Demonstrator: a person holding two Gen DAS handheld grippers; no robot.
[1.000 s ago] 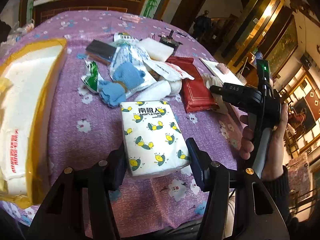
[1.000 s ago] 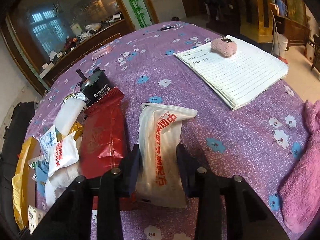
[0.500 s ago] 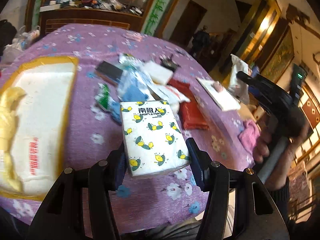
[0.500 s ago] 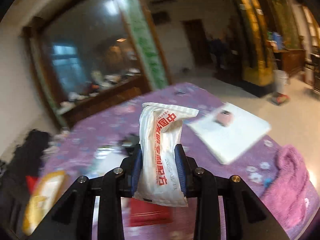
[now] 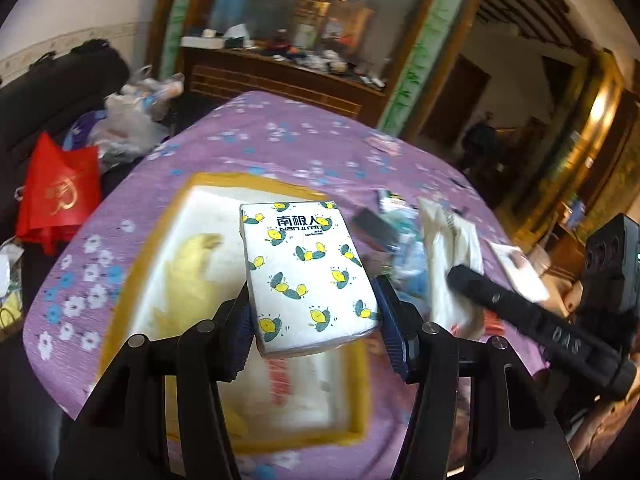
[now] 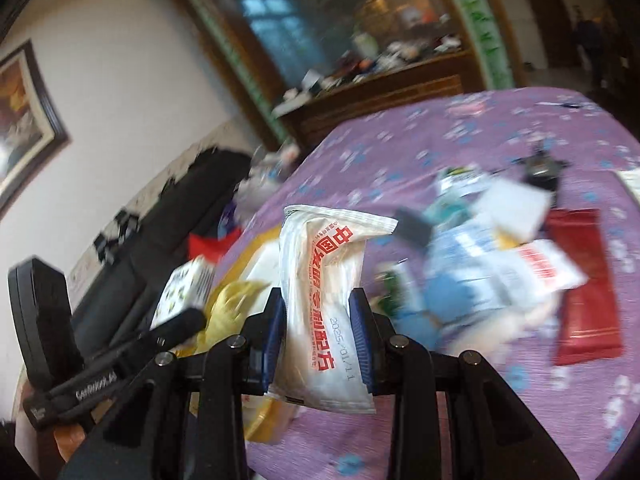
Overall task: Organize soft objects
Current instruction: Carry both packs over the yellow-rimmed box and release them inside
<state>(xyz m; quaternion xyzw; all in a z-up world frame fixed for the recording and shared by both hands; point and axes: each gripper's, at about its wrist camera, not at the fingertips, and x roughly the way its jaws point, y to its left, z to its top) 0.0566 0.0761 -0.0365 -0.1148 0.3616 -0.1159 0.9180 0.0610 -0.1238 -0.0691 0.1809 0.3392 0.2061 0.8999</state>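
My left gripper [image 5: 314, 330] is shut on a white tissue pack [image 5: 306, 276] printed with yellow bees and holds it above a yellow-rimmed white foam box [image 5: 176, 280]. My right gripper [image 6: 320, 340] is shut on a white plastic pouch [image 6: 324, 300] with red lettering, held in the air over the left part of the table. The pouch [image 5: 448, 272] also shows to the right in the left wrist view. The tissue pack [image 6: 184, 292] shows at the left in the right wrist view.
A round table has a purple flowered cloth [image 5: 280, 152]. A pile of packets and blue cloth [image 6: 472, 276], a red pouch [image 6: 588, 284] and a black item [image 6: 540, 166] lie on it. A red bag [image 5: 60, 196] and plastic bags [image 5: 128, 120] sit beyond the table's left edge.
Both grippers have lifted off the table and swung left with their loads. The tissue pack now hangs over the foam box, and the pouch has come close beside it.
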